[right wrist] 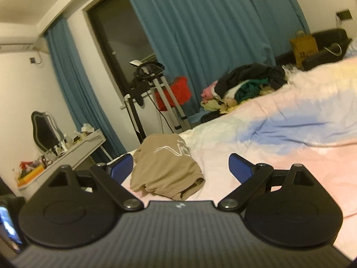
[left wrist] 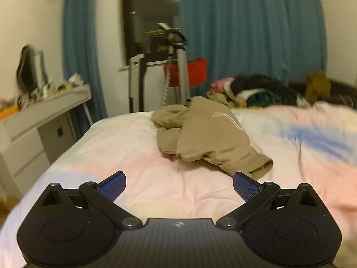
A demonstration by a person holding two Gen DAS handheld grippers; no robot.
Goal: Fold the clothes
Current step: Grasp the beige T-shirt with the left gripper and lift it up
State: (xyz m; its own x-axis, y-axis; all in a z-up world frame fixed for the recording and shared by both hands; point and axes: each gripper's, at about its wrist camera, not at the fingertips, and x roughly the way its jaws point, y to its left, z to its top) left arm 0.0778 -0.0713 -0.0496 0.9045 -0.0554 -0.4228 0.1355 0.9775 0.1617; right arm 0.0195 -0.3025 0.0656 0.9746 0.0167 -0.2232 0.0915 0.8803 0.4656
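Where blue curtains (left wrist: 245,33) hang — pastel bedspread (left wrist: 133,156), crumpled tan garment (left wrist: 200,134).

Both wrist views over bed (left wrist: 156,192)

Left gripper (left wrist: 179,184): matte black body, ribbed centre plate with a small round emblem, two domed round housings, silver pivot screws on the black linkage arms. Finger pads (left wrist: 112,185) blue, textured. Right gripper (right wrist: 180,167): same build, blue pads (right wrist: 239,167).
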